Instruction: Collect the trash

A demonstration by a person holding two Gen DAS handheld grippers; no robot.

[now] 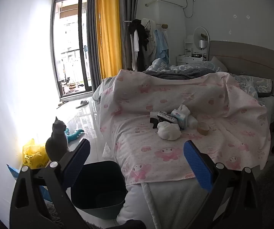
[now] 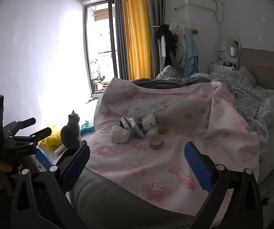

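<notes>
Spread over the foot of the bed, a pink cartoon-print cotton sheet (image 1: pixel 175 152) carries a small heap of trash (image 1: pixel 173 122): crumpled white tissue wads, a blue-white wipes packet, a dark box and a clear plastic cup (image 2: pixel 156 142). It lies ahead of both grippers, untouched. Left gripper (image 1: pixel 137 152) and right gripper (image 2: pixel 137 156) gape empty. Below stands a dark plastic bin (image 1: pixel 98 187); a grey cat (image 1: pixel 57 143) sits beside it.

Trash pile (image 1: pixel 172 123) on pink blanket (image 1: pixel 156 152)
Crumpled white tissues, tissue packs, dark box, tape roll (image 2: pixel 156 142) clustered; dark bin (image 1: pixel 98 187) on floor beside bed.
</notes>
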